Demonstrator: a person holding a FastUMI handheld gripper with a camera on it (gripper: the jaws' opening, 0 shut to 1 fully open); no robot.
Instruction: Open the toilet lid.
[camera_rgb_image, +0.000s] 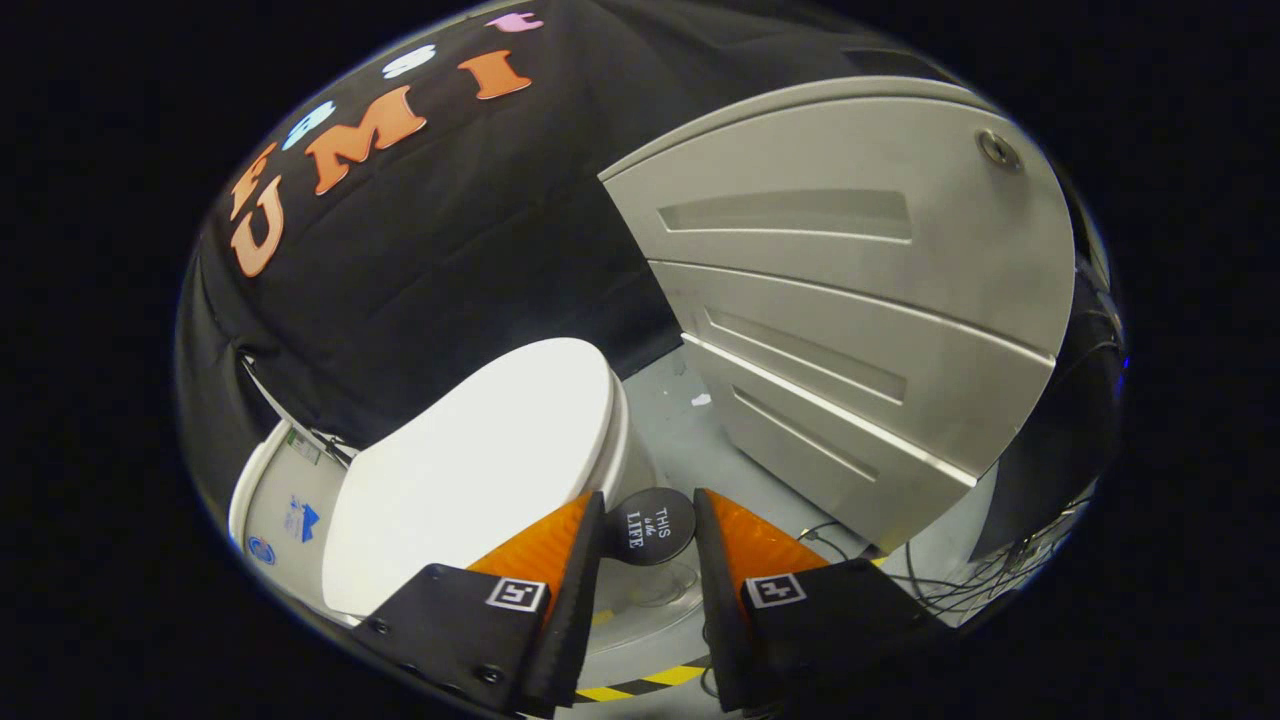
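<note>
A white toilet with its lid down lies ahead and to the left of my fingers. The lid's rounded front end points toward the grey cabinet. My left finger overlaps the lid's near side edge in the view; whether it touches cannot be told. My gripper is open, with a gap between the orange fingers. In that gap, lower down on the floor, shows a round black lid on a clear container. The toilet's white tank is at the far left.
A grey cabinet with three drawers stands to the right of the toilet, beyond my right finger. Grey floor runs between toilet and cabinet. Yellow-black tape lies below the fingers. Loose cables trail on the floor at the right.
</note>
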